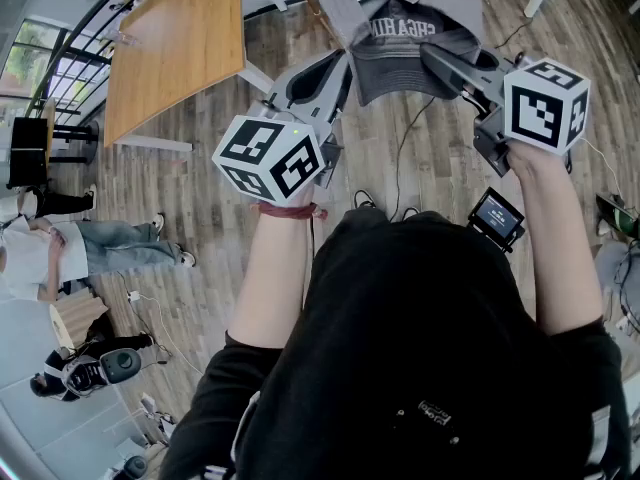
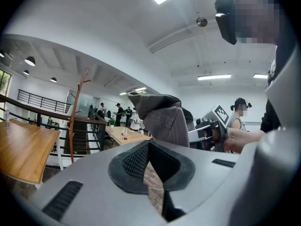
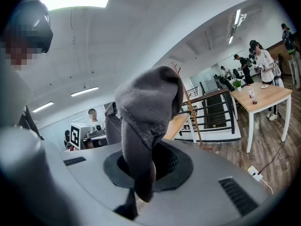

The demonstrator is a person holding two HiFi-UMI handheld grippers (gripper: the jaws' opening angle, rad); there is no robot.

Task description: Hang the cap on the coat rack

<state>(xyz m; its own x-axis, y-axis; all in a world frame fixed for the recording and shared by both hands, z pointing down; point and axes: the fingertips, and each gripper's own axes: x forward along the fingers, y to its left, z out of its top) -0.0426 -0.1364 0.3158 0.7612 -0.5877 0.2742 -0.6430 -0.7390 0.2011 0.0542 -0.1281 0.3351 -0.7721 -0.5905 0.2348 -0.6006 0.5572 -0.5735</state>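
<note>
Over the plank floor (image 1: pixel 200 203), the left gripper (image 1: pixel 343 70) and right gripper (image 1: pixel 432 60) each have jaws clamped on the grey cap (image 1: pixel 400 53).

Pretty bright and even overall. Ceiling tube lights (image 2: pixel 214 77) do the work in both gripper views, and one strip (image 3: pixel 75 1) blows out white at 11 o'clock. Daylight comes through a window (image 1: pixel 28 53) at 10 o'clock in the head view. Shadows are soft. Heavy fisheye bending, black corners, blurry close foreground.
</note>
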